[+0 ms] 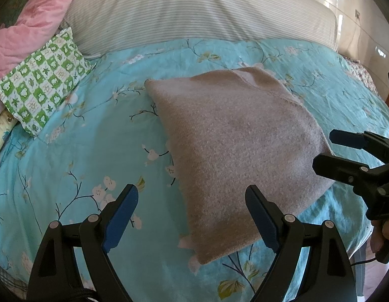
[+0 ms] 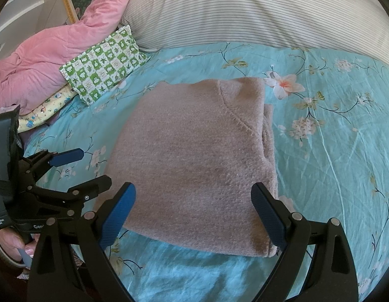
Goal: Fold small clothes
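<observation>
A beige knit garment [image 1: 234,151] lies folded into a rough rectangle on the turquoise floral bedspread [image 1: 88,151]; it also shows in the right wrist view [image 2: 194,161]. My left gripper [image 1: 192,214] is open and empty, hovering above the garment's near left edge. My right gripper [image 2: 194,211] is open and empty over the garment's near edge. The right gripper shows in the left wrist view [image 1: 325,148] at the garment's right corner. The left gripper shows in the right wrist view [image 2: 93,168] just left of the garment.
A green-and-white checked pillow [image 1: 43,85] lies at the left, beside a pink quilt [image 1: 31,20]. A striped cover [image 1: 194,12] spans the far side of the bed. The bed's near edge [image 2: 194,289] is below the grippers.
</observation>
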`<state>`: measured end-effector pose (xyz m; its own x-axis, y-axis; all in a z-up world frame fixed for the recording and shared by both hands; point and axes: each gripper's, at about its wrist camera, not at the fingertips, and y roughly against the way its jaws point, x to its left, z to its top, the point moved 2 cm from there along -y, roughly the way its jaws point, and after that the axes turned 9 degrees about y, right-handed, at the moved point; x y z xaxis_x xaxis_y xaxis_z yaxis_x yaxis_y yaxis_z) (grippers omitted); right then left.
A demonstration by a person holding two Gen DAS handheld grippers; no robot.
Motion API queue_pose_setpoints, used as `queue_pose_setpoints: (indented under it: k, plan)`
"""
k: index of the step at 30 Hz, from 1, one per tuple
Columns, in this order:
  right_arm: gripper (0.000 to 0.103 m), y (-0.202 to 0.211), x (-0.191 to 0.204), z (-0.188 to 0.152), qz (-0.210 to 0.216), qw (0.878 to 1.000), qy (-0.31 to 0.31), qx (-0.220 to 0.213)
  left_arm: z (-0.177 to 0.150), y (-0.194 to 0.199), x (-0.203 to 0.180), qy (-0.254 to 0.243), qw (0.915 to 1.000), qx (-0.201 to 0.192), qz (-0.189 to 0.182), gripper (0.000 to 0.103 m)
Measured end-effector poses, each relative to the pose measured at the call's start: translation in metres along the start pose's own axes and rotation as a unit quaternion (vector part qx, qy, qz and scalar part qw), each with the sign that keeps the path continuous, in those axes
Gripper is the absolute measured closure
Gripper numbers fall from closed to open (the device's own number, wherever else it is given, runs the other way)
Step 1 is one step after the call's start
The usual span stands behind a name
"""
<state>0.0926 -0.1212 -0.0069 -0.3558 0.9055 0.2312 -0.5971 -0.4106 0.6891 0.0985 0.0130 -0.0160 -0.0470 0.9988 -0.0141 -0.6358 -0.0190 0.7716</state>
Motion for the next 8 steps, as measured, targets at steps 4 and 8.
queue_pose_setpoints:
  k: [4, 8]
  plan:
    - [0.01, 0.0001, -0.0013, 0.0004, -0.001, 1.0, 0.001, -0.001, 0.0018, 0.0017, 0.0009, 0.001, 1.0, -0.009, 0.004, 0.015]
    - [0.01, -0.0015, -0.006, 0.0018, -0.005, 1.0, -0.003, 0.0, 0.0034, -0.0007, 0.0045, 0.006, 0.9999, -0.006, 0.009, 0.015]
